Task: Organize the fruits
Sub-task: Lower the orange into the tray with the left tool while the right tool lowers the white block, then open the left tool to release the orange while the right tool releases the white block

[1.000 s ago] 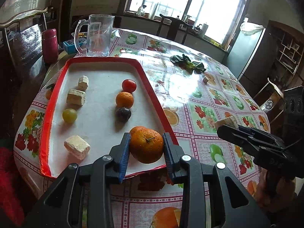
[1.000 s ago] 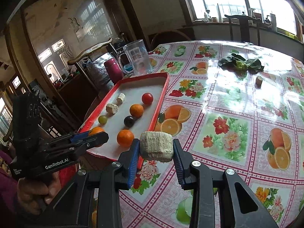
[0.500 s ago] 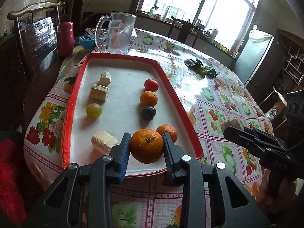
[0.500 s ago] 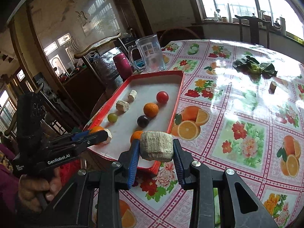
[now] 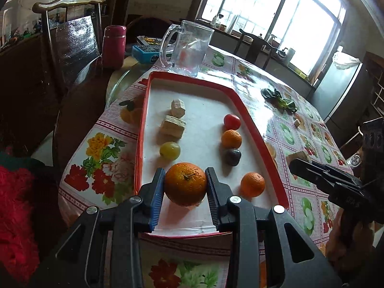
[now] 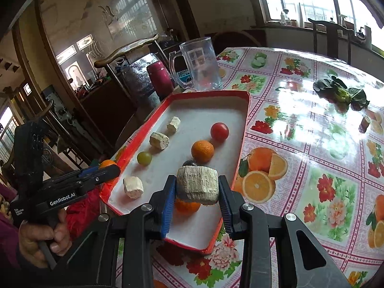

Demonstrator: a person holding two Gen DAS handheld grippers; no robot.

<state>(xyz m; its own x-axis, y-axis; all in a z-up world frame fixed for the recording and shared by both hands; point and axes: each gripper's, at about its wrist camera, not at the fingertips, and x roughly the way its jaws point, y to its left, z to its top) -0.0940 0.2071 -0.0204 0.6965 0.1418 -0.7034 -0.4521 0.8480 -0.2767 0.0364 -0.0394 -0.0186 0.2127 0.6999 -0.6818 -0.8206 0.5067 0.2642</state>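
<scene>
White lettering reading "GenRobot.AI" runs along the side of the black left tool (image 6: 105,171), seen from the right wrist camera. Smaller white print sits below it near the handle, too tiny to read. The blue box's (image 5: 146,52) label is illegible.

Two black plastic grippers: left gripper (image 5: 184,187), right gripper (image 6: 197,188). Blue ribbed pads (image 5: 157,198) on the inner finger faces, round silver screws (image 5: 234,199) at the joints, triangular cut-outs in the arms. White "GenRobot.AI" lettering (image 6: 62,196) on a pistol-style handle. Dark red sleeve (image 6: 7,218) at the left hand (image 6: 42,236)
</scene>
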